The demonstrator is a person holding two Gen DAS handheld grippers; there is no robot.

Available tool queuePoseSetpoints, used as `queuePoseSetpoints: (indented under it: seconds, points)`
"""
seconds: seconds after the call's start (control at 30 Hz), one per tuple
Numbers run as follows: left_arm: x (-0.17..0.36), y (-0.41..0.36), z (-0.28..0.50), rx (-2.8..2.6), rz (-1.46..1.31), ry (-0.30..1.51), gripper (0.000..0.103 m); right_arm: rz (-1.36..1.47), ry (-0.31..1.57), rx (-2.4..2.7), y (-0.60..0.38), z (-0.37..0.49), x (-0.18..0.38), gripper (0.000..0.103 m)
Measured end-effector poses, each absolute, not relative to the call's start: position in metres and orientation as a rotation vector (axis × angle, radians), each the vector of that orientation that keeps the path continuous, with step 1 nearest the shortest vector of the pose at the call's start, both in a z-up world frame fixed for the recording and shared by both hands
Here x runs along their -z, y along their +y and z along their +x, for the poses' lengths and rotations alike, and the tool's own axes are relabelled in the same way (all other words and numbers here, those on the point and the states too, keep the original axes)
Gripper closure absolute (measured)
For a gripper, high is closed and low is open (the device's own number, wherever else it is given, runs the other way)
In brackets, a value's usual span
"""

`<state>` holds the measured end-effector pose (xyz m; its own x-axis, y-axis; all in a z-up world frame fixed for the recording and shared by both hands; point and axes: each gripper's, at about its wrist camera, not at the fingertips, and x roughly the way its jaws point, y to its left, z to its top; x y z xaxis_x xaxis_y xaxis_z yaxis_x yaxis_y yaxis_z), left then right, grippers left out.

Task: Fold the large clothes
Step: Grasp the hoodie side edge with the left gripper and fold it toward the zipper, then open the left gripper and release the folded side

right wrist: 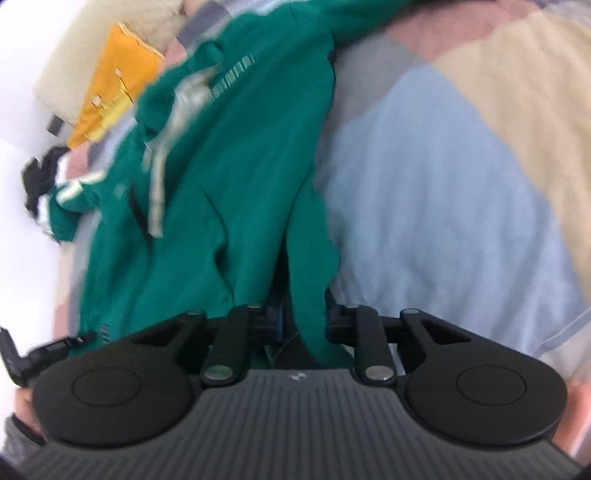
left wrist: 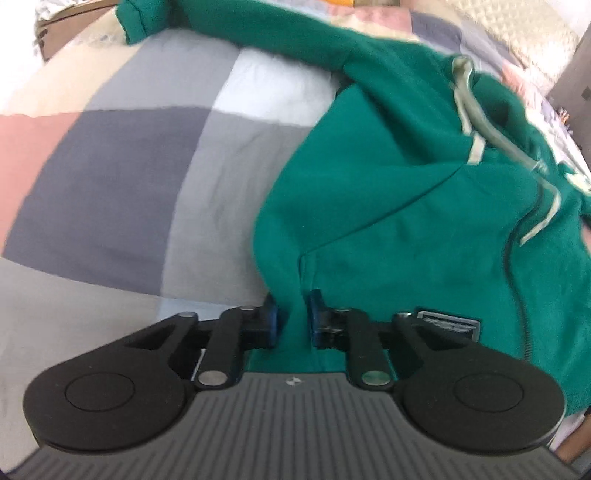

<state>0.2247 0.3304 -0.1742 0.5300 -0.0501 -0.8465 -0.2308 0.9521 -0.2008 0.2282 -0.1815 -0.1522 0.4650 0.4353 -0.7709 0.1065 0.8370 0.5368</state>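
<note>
A large green hoodie (left wrist: 406,221) with pale drawstrings (left wrist: 467,110) lies rumpled on a patchwork bedspread (left wrist: 110,184). In the left wrist view my left gripper (left wrist: 295,319) is closed on a fold at the hoodie's near edge, with green cloth filling the narrow gap between its blue pads. The right wrist view shows the same hoodie (right wrist: 229,184) stretching away to the upper left. My right gripper (right wrist: 304,321) pinches a hanging strip of its green fabric at the near edge. One sleeve (left wrist: 136,18) reaches toward the far side of the bed.
An orange cloth (right wrist: 114,92) and a cream pillow (right wrist: 85,48) lie beyond the hoodie, with a dark garment (right wrist: 37,177) at the left edge. Pale blue and beige patches of bedspread (right wrist: 424,184) spread to the right. A hand (right wrist: 22,402) shows at the lower left.
</note>
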Motion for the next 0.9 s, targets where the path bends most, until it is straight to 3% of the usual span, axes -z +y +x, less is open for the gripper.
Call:
queuePoseSetpoints:
  seconds: [0.07, 0.13, 0.3, 0.6, 0.7, 0.77, 0.8, 0.83, 0.87, 0.9]
  points:
    - [0.154, 0.337, 0.215, -0.091, -0.383, 0.974, 0.089, 0.612, 1.028, -0.231, -0.197, 0.224, 0.128, 0.084]
    - [0.135, 0.346, 0.202, -0.041, -0.500, 0.934, 0.097, 0.657, 0.973, -0.239, -0.215, 0.215, 0.099, 0.087]
    - [0.094, 0.344, 0.161, 0.051, -0.674, 0.860, 0.097, 0.714, 0.862, -0.166, -0.255, 0.184, 0.056, 0.089]
    - [0.137, 0.326, 0.136, -0.059, -0.632, 1.097, 0.097, 0.605, 1.011, -0.049, -0.254, 0.166, 0.096, 0.084]
    - [0.130, 0.325, 0.139, -0.075, -0.605, 1.094, 0.096, 0.595, 1.056, -0.022, -0.252, 0.170, 0.099, 0.083]
    - [0.122, 0.323, 0.138, -0.077, -0.578, 1.104, 0.093, 0.585, 1.025, -0.017, -0.251, 0.172, 0.091, 0.075]
    - [0.117, 0.325, 0.134, -0.076, -0.580, 1.103, 0.090, 0.582, 0.995, -0.015, -0.254, 0.167, 0.086, 0.061]
    - [0.113, 0.326, 0.134, -0.086, -0.578, 1.095, 0.080, 0.589, 0.969, -0.013, -0.256, 0.168, 0.083, 0.049]
    - [0.107, 0.325, 0.133, -0.095, -0.566, 1.075, 0.069, 0.595, 0.954, -0.019, -0.258, 0.170, 0.082, 0.046]
    - [0.099, 0.324, 0.131, -0.099, -0.548, 1.048, 0.065, 0.605, 0.947, -0.035, -0.257, 0.173, 0.082, 0.046]
